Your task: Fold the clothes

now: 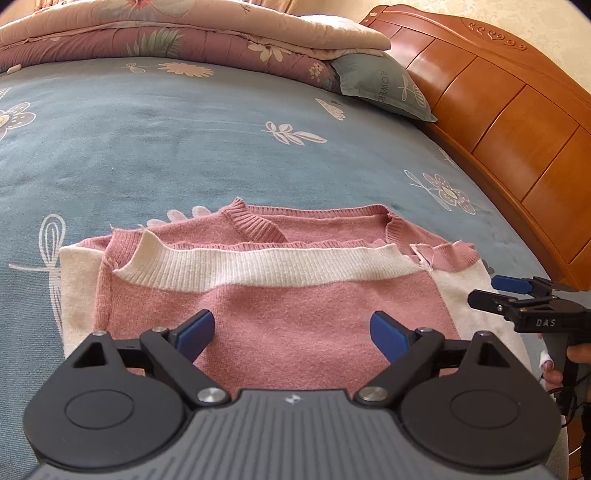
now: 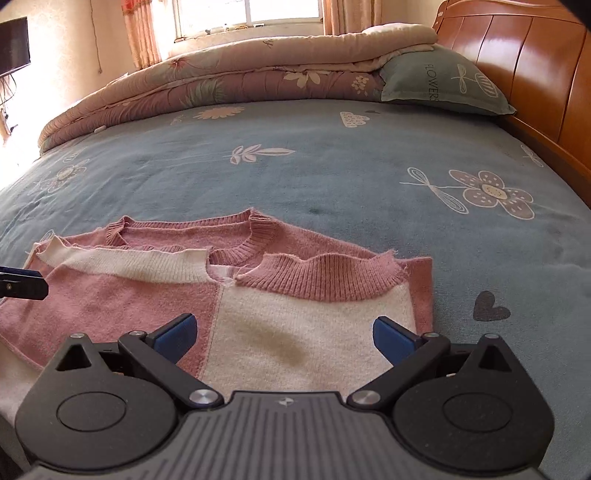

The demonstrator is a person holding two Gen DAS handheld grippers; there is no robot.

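Hovering over the pink-and-white sweater [image 1: 258,295] on the bed [image 1: 184,147], the left tongs [image 1: 291,328] gape empty; its hem band is doubled up toward the neckline, long axis crosswise. From the right view, the right tongs [image 2: 282,332] gape too; I judge the fold either midway or complete.

Bright daylight from window [image 2: 247,16], blown-out glare at left; fisheye bends edges, pics sharp.

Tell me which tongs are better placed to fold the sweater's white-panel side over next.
Right, probably. The right tongs hang open directly over the white panel of the sweater; the left tongs are open over the pink panel.
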